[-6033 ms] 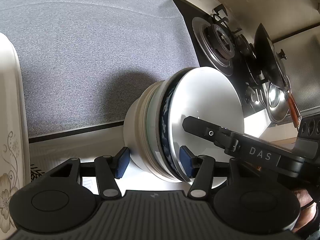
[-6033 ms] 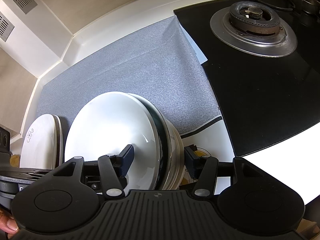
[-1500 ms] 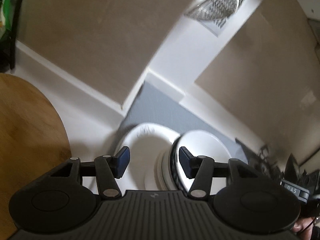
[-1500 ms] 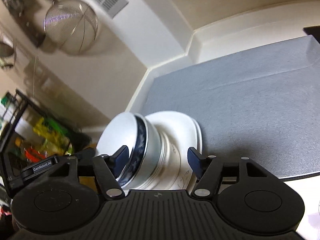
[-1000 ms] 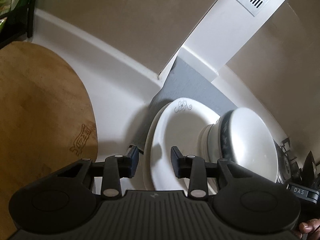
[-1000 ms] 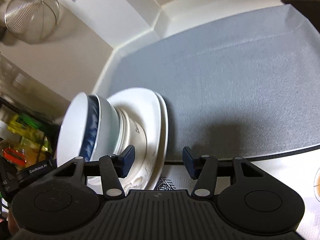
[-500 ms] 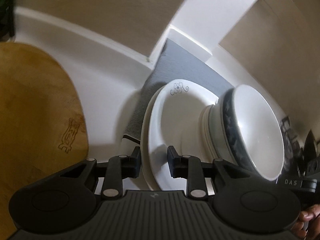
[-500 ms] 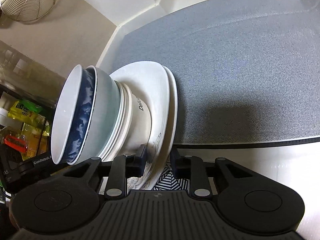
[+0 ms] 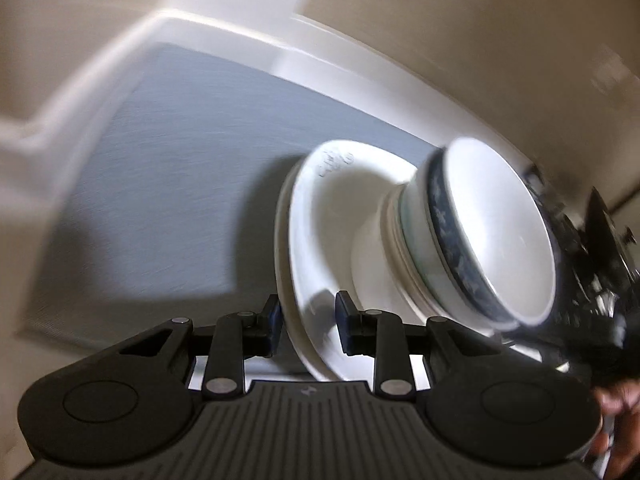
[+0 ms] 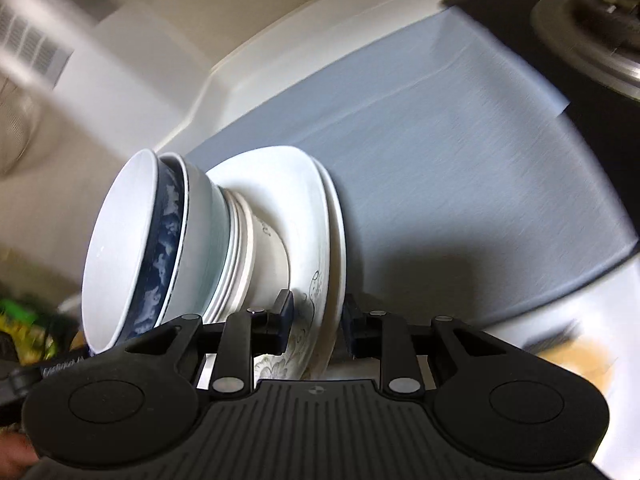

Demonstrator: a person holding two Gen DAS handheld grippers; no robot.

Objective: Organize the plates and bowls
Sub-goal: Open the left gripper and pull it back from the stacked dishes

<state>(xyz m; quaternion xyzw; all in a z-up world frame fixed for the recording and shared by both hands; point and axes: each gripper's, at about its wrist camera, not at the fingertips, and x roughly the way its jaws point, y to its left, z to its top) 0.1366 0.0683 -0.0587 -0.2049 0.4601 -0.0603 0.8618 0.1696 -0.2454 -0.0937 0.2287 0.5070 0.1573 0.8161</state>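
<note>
- Fingers [image 9: 270, 322] of the left gripper [image 9: 308, 326] sit either side of the rim of the white plates [image 9: 316, 240], one pad under the lower plate and the other on the top face; they pinch the two stacked plates at their near edge.
- Pads of the right gripper [image 10: 318, 326] clamp the same plates [image 10: 320, 216] from the opposite side, one pad on the flower-printed top face, the other behind the underside of the lower plate.
- Both grippers together hold the plate pair, which carries a stack of bowls [image 9: 472, 240] on its middle.
- Bowl stack, from the plates up: a plain white bowl with dark lettering on its side, several thin pale rims, a pale green bowl, a blue bowl with white pattern [image 10: 162, 256], and a white bowl [image 10: 120, 248] nested on top.
- Seen from the right wrist, the whole pile [image 10: 208, 248] lies across the frame, bowl mouths toward the left edge, plates toward the middle.
- Behind the pile lies a grey mat [image 10: 460, 152] that covers the white counter [image 10: 600, 320] up to the back wall and its corner; whether the plates touch the mat cannot be told.
- At the mat's right edge starts the black hob with a gas burner [image 10: 592, 28], well apart from the pile.
- A small curly mark [image 9: 334, 162] is printed on the far rim of the top plate in the left wrist view.
- Both views are motion-blurred, most strongly at the edges.
</note>
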